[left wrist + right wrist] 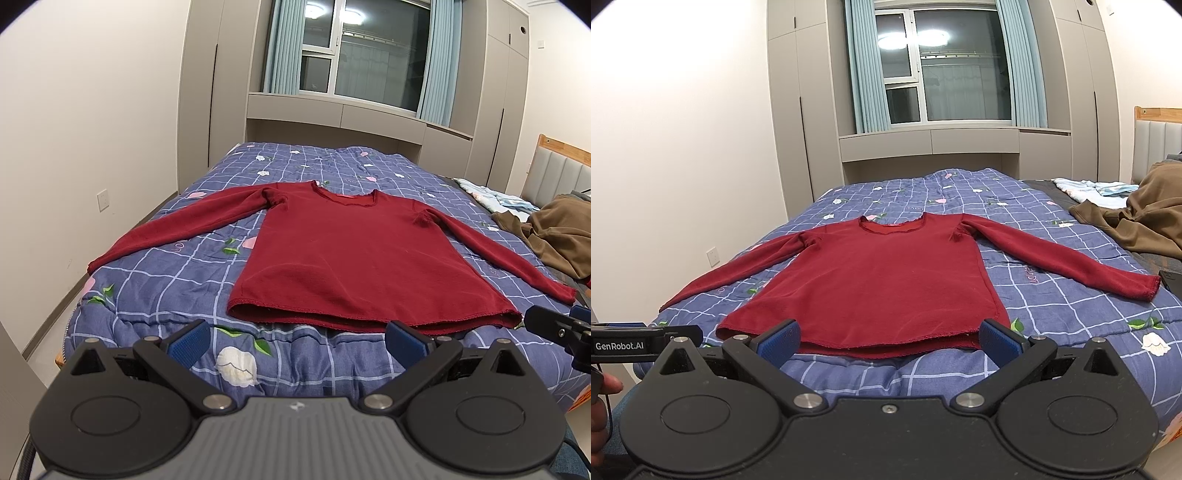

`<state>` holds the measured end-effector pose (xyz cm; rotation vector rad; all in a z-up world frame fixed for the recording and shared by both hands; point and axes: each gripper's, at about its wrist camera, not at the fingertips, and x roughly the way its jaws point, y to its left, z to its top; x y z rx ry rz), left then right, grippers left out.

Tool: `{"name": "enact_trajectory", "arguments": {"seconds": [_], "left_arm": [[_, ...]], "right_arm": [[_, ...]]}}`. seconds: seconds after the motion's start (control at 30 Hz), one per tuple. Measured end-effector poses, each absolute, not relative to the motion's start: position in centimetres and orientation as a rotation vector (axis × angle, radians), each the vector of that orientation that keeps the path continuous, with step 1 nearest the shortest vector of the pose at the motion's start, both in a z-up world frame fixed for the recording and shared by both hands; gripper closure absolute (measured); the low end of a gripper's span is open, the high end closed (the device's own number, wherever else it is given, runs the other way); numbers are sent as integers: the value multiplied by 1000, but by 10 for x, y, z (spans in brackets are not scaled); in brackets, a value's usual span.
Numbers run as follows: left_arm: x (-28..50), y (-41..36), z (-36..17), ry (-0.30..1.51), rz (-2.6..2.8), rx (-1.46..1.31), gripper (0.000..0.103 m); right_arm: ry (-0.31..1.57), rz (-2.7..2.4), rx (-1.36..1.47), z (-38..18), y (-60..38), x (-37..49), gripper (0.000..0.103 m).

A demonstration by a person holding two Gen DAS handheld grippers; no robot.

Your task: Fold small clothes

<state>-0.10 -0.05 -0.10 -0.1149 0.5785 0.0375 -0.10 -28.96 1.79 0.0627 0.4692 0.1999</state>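
We hold the left hand-held gripper and the right hand-held gripper just short of the bed, both spread wide and gripping nothing. The red top lies flat on the quilt, hem nearest us, neckline toward the window, its long axis running away from us. Both sleeves stretch out sideways (each slanting back toward our edge). Brown clothing and a pale cloth sit well apart, far right.

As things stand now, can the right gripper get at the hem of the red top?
Probably yes: the right gripper is open just before the red top's hem, with only bare quilt between.
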Motion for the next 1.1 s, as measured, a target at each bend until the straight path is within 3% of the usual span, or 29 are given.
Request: {"name": "enact_trajectory", "arguments": {"seconds": [1.1], "left_arm": [[-1,-3,-1,578,36,-115,0]], "right_arm": [[467,200,62,18,-288,-3,0]]}}
